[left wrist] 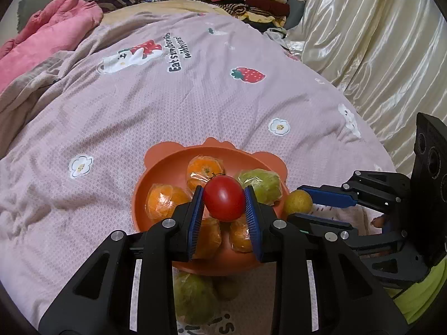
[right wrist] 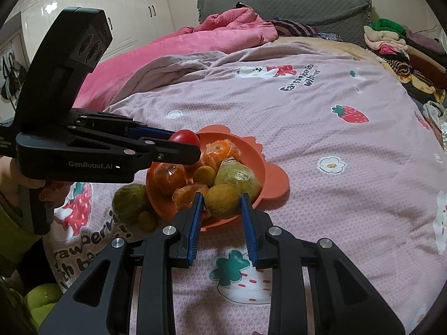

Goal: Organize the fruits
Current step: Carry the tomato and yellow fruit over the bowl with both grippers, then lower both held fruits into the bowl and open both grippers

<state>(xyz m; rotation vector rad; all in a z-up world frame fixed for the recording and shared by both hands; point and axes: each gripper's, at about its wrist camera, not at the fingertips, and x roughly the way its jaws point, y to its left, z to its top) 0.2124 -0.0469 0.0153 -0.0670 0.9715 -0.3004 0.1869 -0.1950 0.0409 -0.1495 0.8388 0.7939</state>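
Note:
My left gripper (left wrist: 224, 198) is shut on a red tomato (left wrist: 224, 198) and holds it above an orange bowl (left wrist: 156, 167). The bowl holds several wrapped oranges (left wrist: 205, 170) and a wrapped green fruit (left wrist: 261, 185). In the right wrist view the left gripper (right wrist: 192, 142) holds the tomato (right wrist: 185, 137) over the bowl's (right wrist: 275, 178) far left rim. My right gripper (right wrist: 220, 206) is shut on a small yellow-green fruit (right wrist: 222, 200) at the bowl's near rim; it also shows in the left wrist view (left wrist: 297, 203).
A wrapped green fruit (right wrist: 130, 199) and a small green one (right wrist: 147, 221) lie on the pink strawberry-print bedspread (right wrist: 321, 128) left of the bowl. A pink quilt (right wrist: 218, 32) and stacked clothes (right wrist: 391, 42) lie at the far end. Cream curtain (left wrist: 377, 42) hangs on the right.

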